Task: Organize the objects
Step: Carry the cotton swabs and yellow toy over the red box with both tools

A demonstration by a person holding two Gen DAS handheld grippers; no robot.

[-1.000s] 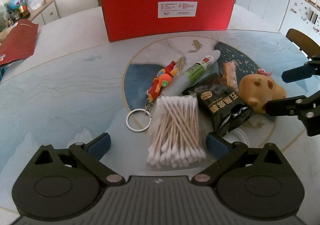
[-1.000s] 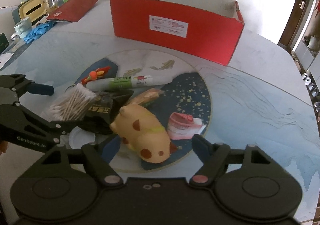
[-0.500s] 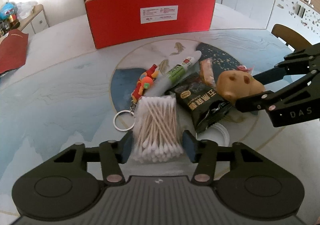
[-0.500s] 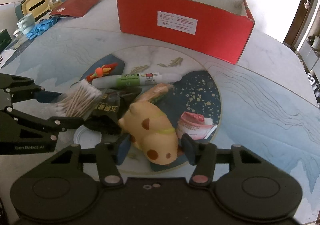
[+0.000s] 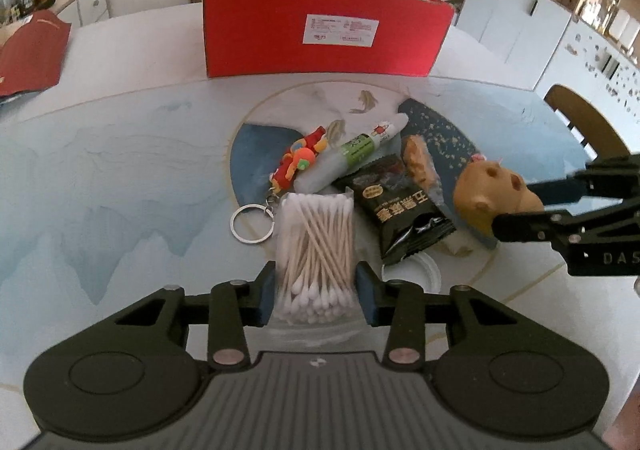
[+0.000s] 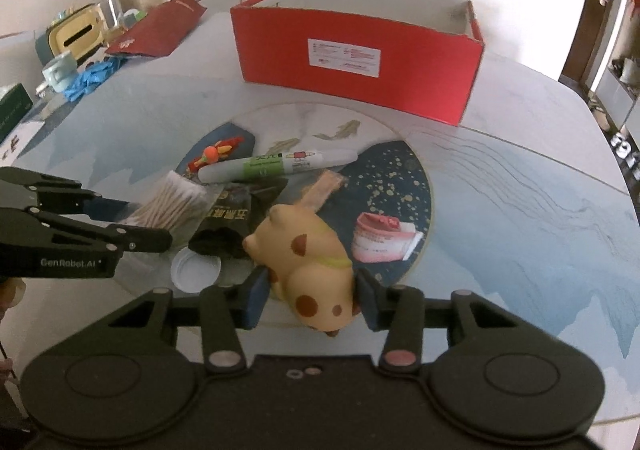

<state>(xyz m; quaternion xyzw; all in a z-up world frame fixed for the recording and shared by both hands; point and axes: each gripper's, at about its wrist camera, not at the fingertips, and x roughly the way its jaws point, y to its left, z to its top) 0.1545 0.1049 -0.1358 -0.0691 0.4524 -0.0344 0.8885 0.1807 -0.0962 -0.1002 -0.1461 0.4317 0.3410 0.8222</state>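
though unseen leftward, pink packet (image 6: pixel 382 238)

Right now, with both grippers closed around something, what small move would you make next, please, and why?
Probably lift both straight up. The left gripper, whose jaws have just been closing, pinches the cotton swab pack; the right gripper, also just closing, holds the toy dog. Both items sit among the black snack packet and other clutter, and the red box stands open beyond.
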